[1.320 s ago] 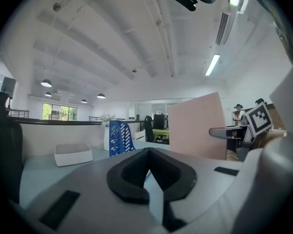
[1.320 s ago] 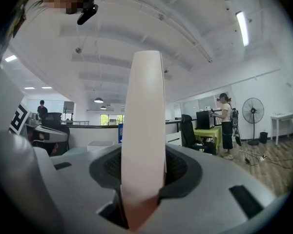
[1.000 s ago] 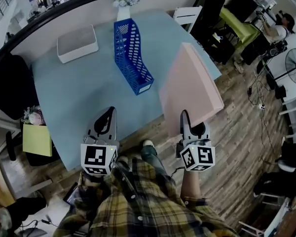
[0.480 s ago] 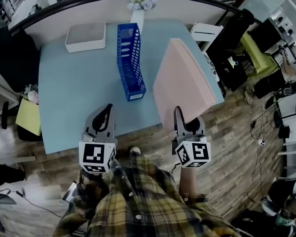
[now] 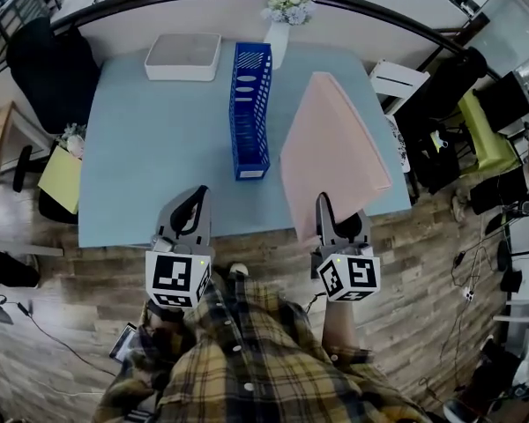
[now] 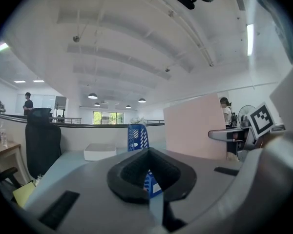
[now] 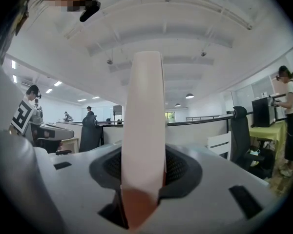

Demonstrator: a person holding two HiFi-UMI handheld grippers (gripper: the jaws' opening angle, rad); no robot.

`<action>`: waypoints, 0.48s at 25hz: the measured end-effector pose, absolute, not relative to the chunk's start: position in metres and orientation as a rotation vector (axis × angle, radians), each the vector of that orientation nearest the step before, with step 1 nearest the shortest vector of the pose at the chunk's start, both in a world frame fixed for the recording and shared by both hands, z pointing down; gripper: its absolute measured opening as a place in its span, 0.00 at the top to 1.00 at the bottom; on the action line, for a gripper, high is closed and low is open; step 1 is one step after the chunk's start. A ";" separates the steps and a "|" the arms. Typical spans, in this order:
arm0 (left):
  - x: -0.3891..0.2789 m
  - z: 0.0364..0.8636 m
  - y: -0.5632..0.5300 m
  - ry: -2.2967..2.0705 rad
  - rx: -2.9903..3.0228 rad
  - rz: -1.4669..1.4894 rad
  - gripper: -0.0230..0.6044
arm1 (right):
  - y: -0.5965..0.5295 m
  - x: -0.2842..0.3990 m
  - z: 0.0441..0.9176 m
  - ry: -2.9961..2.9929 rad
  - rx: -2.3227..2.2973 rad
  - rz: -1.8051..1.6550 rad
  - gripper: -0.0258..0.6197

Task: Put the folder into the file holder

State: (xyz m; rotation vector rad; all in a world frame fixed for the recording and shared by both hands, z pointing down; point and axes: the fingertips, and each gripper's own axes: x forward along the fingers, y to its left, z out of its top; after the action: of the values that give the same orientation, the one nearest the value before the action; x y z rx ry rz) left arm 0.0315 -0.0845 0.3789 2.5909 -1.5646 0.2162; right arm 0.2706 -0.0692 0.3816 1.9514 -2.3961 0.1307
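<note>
At the lower right of the head view, the right gripper (image 5: 329, 217) has its jaws clamped on the near edge of the pink folder (image 5: 335, 152). The folder stands on edge in the air over the right side of the blue table (image 5: 141, 174), and its face leans toward the right of the frame. The right gripper view shows it edge-on, upright between the pads. The blue file holder (image 5: 249, 104) stands at the upper middle of the frame, well left of the folder, with its long slot running away from the person. At the lower left, the left gripper (image 5: 187, 217) has its jaws together on nothing and hangs off the table's near edge.

The step in hand looks like carrying the folder across to the holder. To do it well, square the folder's plane with the slot before lowering, so the bottom edge enters cleanly instead of catching on a mesh wall. Held by one edge only, the folder may sag or swing, so a slow approach seems wise. The holder looks light, and the free left gripper could steady it
</note>
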 end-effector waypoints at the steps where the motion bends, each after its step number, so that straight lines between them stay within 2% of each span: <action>1: 0.031 0.379 -0.084 -1.568 2.590 0.218 0.98 | -0.070 0.271 0.382 -2.398 1.950 0.133 0.70; 12: 0.023 0.377 -0.092 -1.527 2.617 0.205 0.98 | -0.074 0.266 0.381 -2.352 1.995 0.123 0.70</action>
State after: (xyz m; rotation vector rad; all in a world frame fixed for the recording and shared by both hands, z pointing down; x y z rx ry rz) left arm 0.0227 -0.0922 0.3765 2.6167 -1.5268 0.2049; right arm 0.2657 -0.0736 0.3810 1.9949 -2.3517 0.1233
